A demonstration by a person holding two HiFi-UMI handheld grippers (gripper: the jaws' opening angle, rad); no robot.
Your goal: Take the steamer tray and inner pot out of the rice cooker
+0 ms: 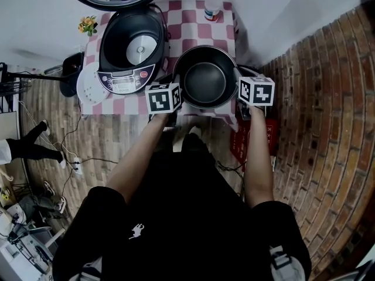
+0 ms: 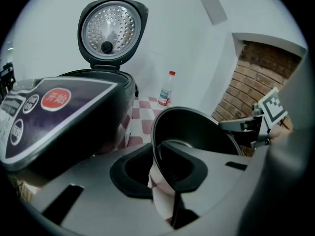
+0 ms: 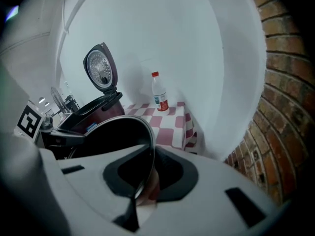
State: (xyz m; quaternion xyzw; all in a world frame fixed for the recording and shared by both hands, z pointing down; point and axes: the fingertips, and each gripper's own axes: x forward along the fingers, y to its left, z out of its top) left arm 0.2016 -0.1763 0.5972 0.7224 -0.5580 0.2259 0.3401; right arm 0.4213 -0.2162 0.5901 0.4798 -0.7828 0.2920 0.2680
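the inner pot (image 1: pixel 206 78) sits on the tabletop (image 1: pixel 193 25) beside the rice cooker (image 1: pixel 126 51), my left tongs (image 1: pixel 177 98) and right tongs (image 1: pixel 239 93) slightly parted around its rim, seemingly unclamped, so backing out crooked could hook it off the near edge.

- A tabletop (image 1: pixel 193 31) is covered with a red-and-white checked cloth.
- An open rice cooker (image 1: pixel 126 57) is set at its left.
- The inner pot (image 1: pixel 205 78) is placed at the near edge.
- A water bottle (image 1: pixel 212 4) is stood at the far right corner.
- A white steamer tray (image 1: pixel 88 88) is laid over the left edge.
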